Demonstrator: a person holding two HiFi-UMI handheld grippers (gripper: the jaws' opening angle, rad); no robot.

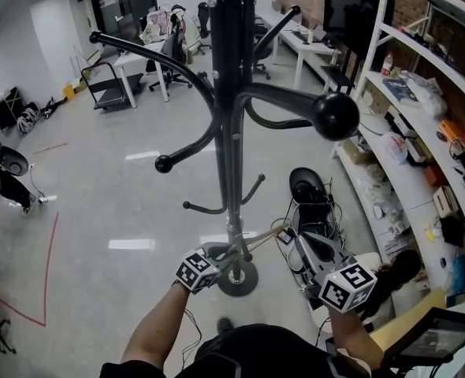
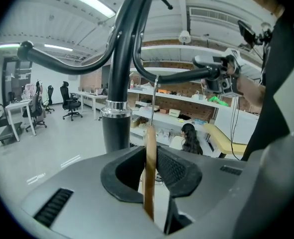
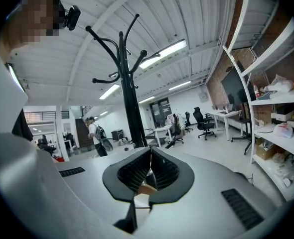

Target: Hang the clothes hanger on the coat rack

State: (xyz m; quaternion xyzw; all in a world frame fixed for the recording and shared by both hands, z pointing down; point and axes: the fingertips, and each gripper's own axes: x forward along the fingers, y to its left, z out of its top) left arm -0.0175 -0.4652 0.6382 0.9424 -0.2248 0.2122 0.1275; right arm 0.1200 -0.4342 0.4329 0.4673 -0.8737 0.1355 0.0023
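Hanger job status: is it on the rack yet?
Done: hanger picked up, clamped in the left gripper, held at the coat rack. In hand: its wire hook stands right at a curved rack arm; whether it is over it, I can't tell. Left: seat the hook, release. Right gripper shut.

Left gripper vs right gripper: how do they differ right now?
The left gripper is clamped on the wooden hanger; the right gripper has jaws shut on nothing. The left gripper sits close to the coat rack pole; the right gripper stands farther off. Both have grey bodies.
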